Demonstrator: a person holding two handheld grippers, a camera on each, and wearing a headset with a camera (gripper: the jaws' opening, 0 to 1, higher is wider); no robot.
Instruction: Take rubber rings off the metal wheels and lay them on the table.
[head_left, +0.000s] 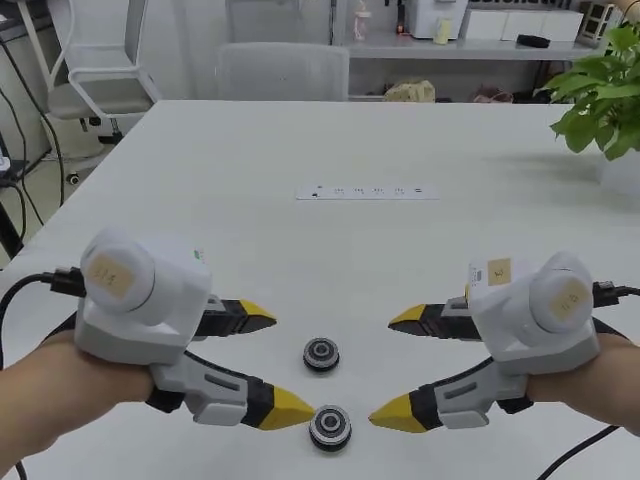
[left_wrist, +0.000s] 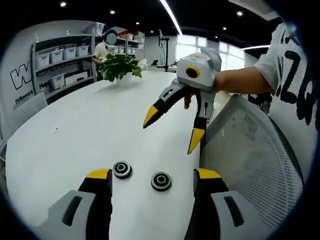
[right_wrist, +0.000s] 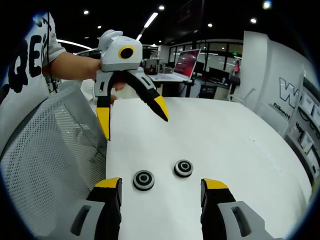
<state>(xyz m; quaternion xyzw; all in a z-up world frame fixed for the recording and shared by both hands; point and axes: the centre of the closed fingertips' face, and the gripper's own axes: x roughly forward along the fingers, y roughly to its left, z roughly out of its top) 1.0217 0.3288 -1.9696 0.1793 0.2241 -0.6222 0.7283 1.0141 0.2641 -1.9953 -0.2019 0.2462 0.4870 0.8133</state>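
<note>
Step in hand: approach, no ring off yet. Two wheels lie flat on the table (head_left: 420, 140) between the grippers, the far wheel (head_left: 321, 354) and the near wheel (head_left: 330, 427). They are close together but not touching, and each seems to have its dark ring (right_wrist: 135, 180) seated. The left gripper (head_left: 277, 361) and right gripper (head_left: 385, 368) face each other with both sets of jaws spread wide, gripping nothing and clear of both wheels. Next move, by my judgement: one gripper steadies a wheel while the other nips the ring's edge and peels it off. The rings look thin and snug, so a fine bite at the rim is needed. The head view gives the layout from above, plus a power strip (head_left: 367, 192) and a plant (head_left: 600, 100) farther up the table. The gripper views add a low look across both wheels at the opposite gripper's open tips, and a mesh chair (left_wrist: 250, 150) at the table edge.
</note>
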